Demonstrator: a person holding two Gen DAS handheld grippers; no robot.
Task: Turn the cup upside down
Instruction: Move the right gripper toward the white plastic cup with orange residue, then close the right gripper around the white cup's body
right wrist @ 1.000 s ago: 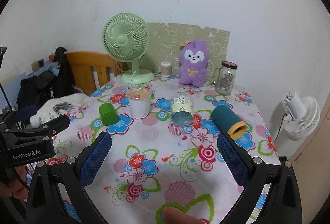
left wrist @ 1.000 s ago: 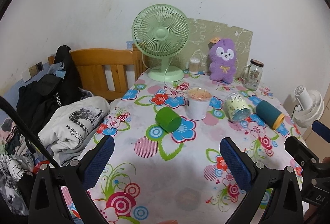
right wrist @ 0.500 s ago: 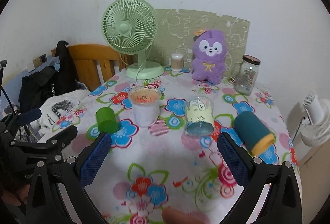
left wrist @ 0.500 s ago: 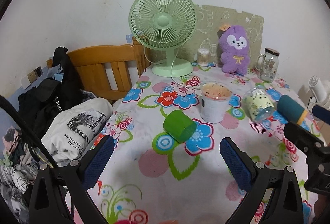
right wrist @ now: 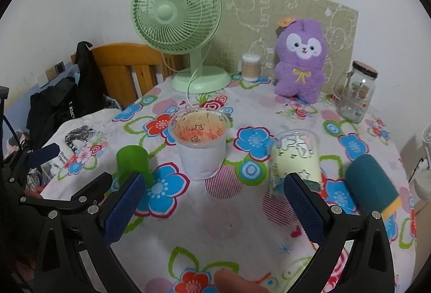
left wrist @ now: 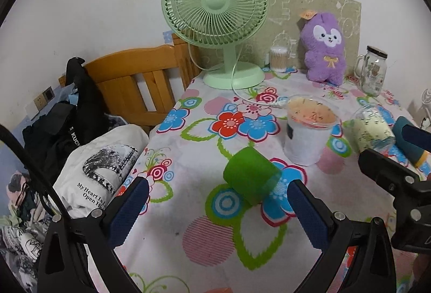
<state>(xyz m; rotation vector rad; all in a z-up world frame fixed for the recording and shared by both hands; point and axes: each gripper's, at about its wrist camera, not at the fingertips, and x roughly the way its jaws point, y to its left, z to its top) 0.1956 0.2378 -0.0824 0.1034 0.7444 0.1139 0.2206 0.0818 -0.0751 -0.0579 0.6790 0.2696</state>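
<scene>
A green cup lies on its side on the flowered tablecloth, just ahead of my open left gripper, between its blue pads. It also shows in the right wrist view. A clear cup with an orange pattern stands upright at the middle. A clear cup with a yellow pattern and a teal cup lie on their sides to the right. My right gripper is open and empty, short of the orange cup.
A green desk fan, a cotton-swab jar, a purple plush and a glass jar stand along the back. A wooden headboard and piled clothes lie left of the table.
Both grippers have moved forward over the table. The green cup now sits close between the left pads, and the orange cup is nearer the right gripper.
</scene>
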